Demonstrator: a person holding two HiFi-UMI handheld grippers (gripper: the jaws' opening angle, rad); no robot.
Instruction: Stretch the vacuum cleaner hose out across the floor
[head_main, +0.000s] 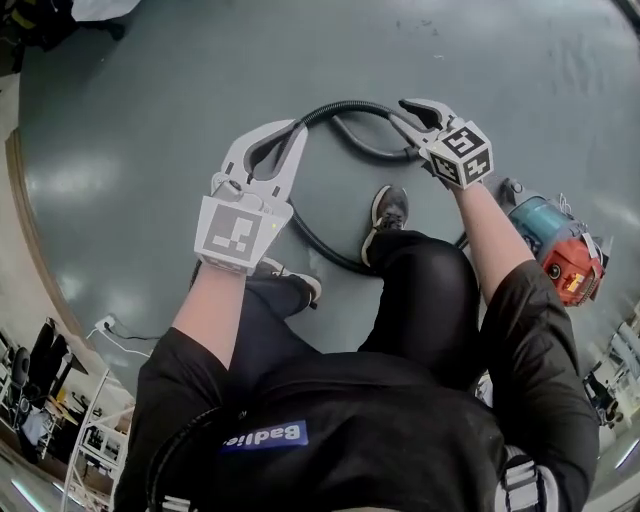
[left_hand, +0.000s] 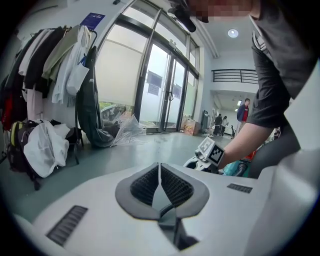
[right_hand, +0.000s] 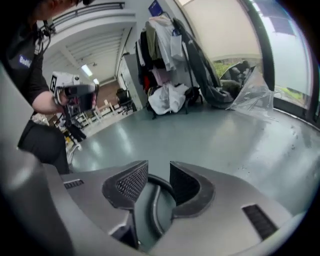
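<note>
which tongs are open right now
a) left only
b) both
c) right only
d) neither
c: the right tongs have their pads apart, with the hose seen through the gap but not pinched. The left tongs have their pads meeting at the tips with nothing gripped.

Head cam sits on your head and looks steeply down, fairly close, at the floor (head_main: 150, 120), your legs (head_main: 420, 290) & both grippers. Left cam rides the left gripper (head_main: 297, 127), low, facing near level twd the doors (left_hand: 165, 85). Right cam rides the right gripper (head_main: 397, 110), tilted down more. Both gripper cams share the coats (left_hand: 50, 65) & floor; each catches the other gripper.
</note>
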